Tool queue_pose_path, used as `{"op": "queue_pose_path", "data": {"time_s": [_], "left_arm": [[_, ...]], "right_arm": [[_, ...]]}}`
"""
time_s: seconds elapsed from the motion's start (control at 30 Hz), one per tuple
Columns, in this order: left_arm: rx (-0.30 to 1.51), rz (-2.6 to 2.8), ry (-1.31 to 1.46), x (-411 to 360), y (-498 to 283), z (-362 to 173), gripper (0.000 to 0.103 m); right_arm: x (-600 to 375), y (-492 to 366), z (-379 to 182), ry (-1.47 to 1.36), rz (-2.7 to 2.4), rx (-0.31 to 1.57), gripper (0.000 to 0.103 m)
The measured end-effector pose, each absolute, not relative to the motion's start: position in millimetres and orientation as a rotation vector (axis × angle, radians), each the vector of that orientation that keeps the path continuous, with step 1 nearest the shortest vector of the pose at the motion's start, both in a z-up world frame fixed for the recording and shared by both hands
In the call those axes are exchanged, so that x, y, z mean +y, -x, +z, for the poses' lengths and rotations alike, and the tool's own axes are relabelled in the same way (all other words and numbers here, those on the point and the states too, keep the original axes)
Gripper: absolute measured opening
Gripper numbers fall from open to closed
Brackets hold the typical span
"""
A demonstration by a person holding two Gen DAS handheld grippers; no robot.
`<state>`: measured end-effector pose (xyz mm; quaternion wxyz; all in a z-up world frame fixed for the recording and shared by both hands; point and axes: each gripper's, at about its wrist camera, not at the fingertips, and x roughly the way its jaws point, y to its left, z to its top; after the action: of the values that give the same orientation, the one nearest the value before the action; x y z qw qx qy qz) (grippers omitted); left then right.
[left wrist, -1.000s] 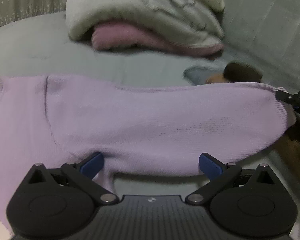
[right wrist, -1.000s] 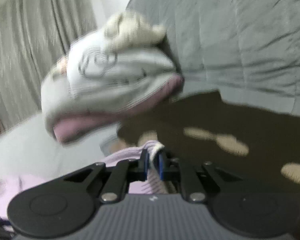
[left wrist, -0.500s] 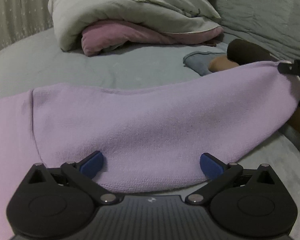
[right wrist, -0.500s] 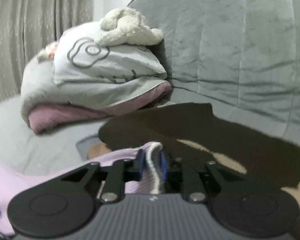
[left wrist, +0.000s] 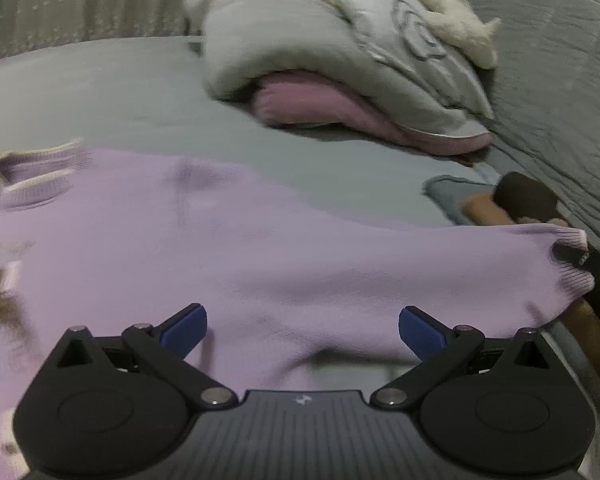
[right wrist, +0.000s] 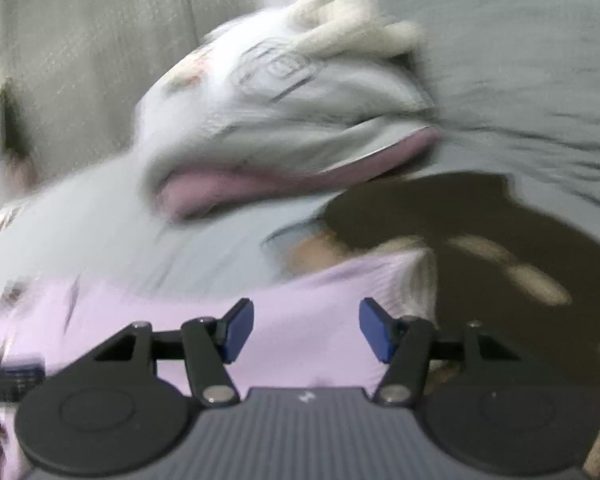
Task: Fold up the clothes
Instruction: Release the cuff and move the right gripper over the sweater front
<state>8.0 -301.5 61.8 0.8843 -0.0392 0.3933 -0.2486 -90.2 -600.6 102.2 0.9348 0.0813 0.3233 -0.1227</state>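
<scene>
Lilac knit sweater [left wrist: 284, 264] lies spread on the grey bedsheet [left wrist: 100, 96]. Fine, even knit, matte and soft. Ribbed V-neck collar [left wrist: 32, 172] with pale cream trim sits at far left of the left wrist view. One sleeve runs out to the right and ends in a ribbed cuff [left wrist: 572, 264], lifted slightly off the sheet, with a dark object right at it; cannot tell what.

Left gripper [left wrist: 302, 330]: jaws spread wide, blue pads over the sweater body, nothing pinched between them.

Right gripper [right wrist: 306, 330]: jaws have just been opening, now released. Lilac sleeve fabric [right wrist: 300, 296] and its whitish ribbed edge lie ahead of and below the blue pads, pads not pressing on it. View heavily motion-blurred.

Beyond the sweater: folded stack of a grey quilted duvet [left wrist: 300, 40] with a looped line print, over a pink pillow [left wrist: 340, 108], rounded and puffy. Fluffy cream plush item [left wrist: 452, 24] on top. Behind right, grey quilted headboard padding [left wrist: 560, 60] with stitched seams. Dark brown fabric with cream blotches [right wrist: 480, 248] to the right; bare skin of a person [left wrist: 484, 208] shows beside it.
</scene>
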Motion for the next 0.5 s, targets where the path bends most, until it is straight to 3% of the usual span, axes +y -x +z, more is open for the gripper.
{"op": "queue_pose_path", "data": {"time_s": [0.13, 0.17, 0.23, 0.37, 0.5], "left_arm": [[0.832, -0.442, 0.053, -243.2, -6.4, 64.1, 0.102], [0.84, -0.42, 0.051, -226.2, -4.9, 64.4, 0.102], [0.856, -0.378, 0.061, -190.3, -0.1, 65.6, 0.102], [0.873, -0.304, 0.131, -116.7, 18.4, 69.5, 0.102], [0.866, -0.224, 0.25, -43.7, 37.9, 71.2, 0.102]], "right_arm": [[-574.4, 63.9, 63.7, -0.047, -0.186, 0.826, 0.057], [-572.7, 60.4, 55.1, -0.016, -0.2, 0.857, 0.063], [-572.7, 58.5, 57.7, 0.024, -0.287, 0.866, 0.067], [-554.3, 63.3, 84.6, 0.139, -0.434, 0.793, 0.066], [-529.1, 74.9, 99.2, -0.06, -0.206, 0.737, 0.066]]}}
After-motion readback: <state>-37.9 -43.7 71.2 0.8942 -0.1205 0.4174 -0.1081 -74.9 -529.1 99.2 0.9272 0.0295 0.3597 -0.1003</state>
